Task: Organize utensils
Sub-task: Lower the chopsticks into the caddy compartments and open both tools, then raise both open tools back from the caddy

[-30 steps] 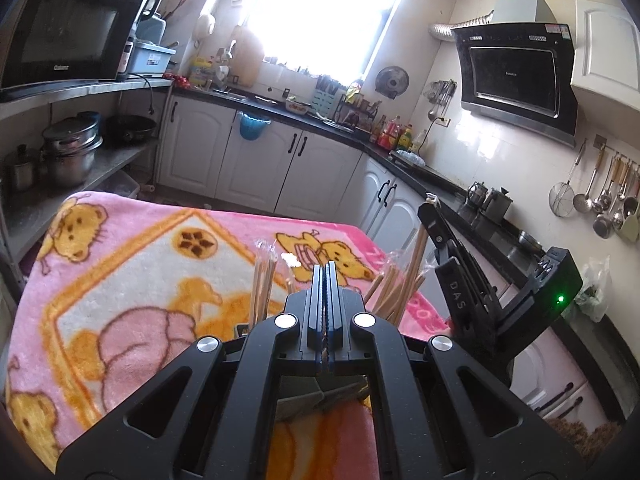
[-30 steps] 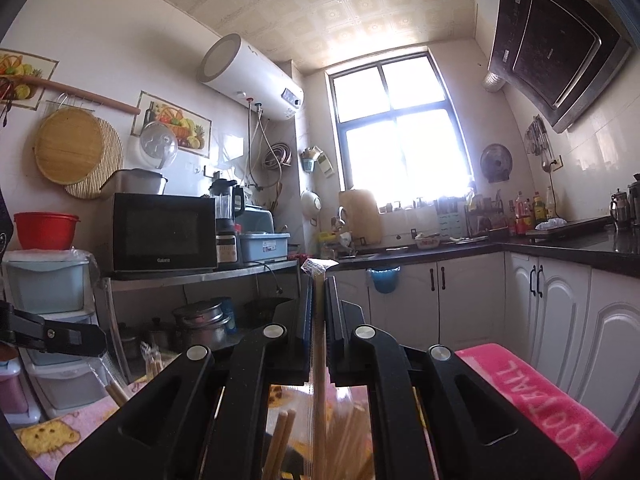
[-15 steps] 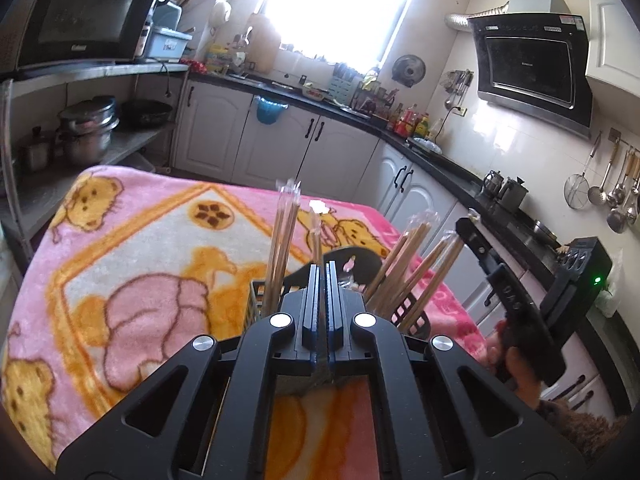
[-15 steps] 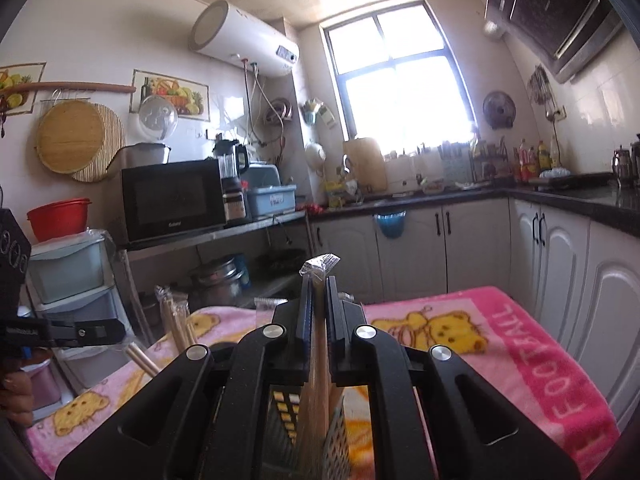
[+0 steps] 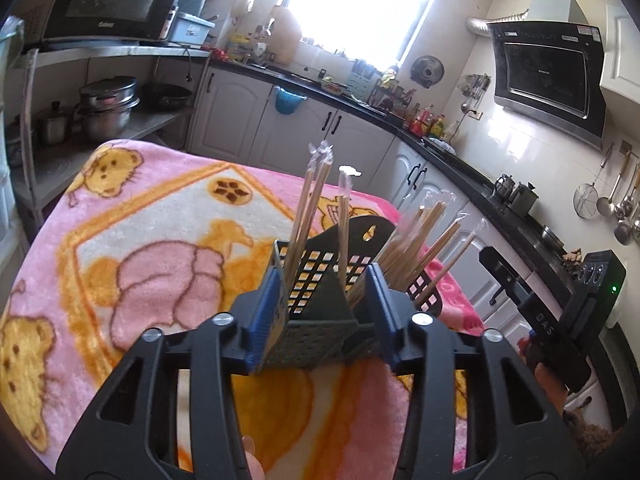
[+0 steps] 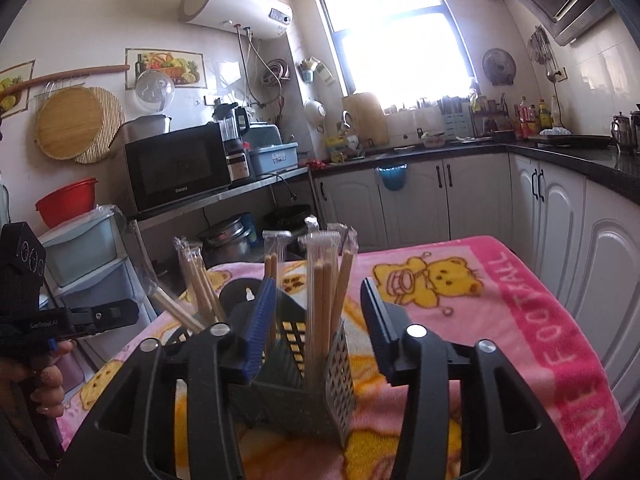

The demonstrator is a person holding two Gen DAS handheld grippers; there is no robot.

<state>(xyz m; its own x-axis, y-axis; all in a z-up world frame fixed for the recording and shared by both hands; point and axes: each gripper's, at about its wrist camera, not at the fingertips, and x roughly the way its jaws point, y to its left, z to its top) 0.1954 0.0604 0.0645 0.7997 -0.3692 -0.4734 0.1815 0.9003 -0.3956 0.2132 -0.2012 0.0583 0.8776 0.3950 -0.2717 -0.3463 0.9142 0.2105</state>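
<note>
Release step: the left gripper [image 5: 324,312] and right gripper [image 6: 320,320] had just opened, fingers apart, wrapped chopsticks [image 6: 320,276] standing free in the black holder [image 5: 320,264] (compartments unclear). Next move: withdraw without tipping it.

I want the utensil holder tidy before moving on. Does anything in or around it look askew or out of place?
Mostly tidy. The wrapped chopsticks stand upright in the black holder, but one bunch leans sharply outward from another compartment, splayed rather than upright. Nothing is spilled on the pink blanket. Both hand-held grippers' jaws have just been opening, gripping nothing.
</note>
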